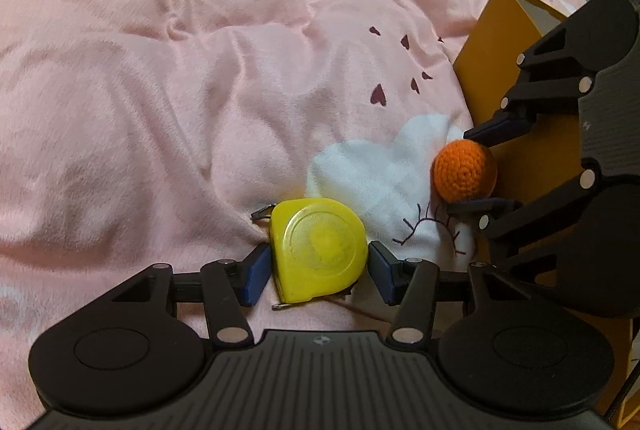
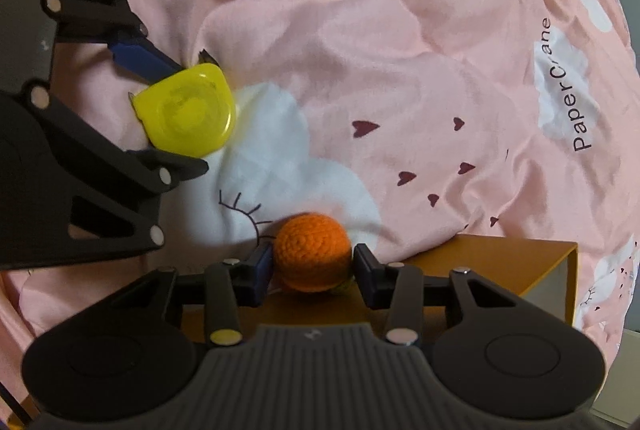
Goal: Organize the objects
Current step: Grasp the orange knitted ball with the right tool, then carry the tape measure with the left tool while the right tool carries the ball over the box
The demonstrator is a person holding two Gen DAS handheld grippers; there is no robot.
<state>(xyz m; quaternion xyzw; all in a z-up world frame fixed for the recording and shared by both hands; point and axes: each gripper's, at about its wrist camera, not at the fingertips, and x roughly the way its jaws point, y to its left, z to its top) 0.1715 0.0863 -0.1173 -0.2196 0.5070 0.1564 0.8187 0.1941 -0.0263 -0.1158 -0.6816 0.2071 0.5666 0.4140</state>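
Between the blue pads of the left gripper (image 1: 318,272) lies a yellow tape measure (image 1: 318,250), flat on the pink quilt (image 1: 160,90); the left pad touches its edge, the right stands just off it, so the jaws are half-spread and not yet clamped. It looks hard, smooth, likely slippery and fairly heavy: squeeze across its flat rim. Off to that gripper's right, the right gripper (image 2: 313,268) pinches an orange crocheted ball (image 2: 312,254), soft and light, just beside the yellow box (image 2: 500,262).
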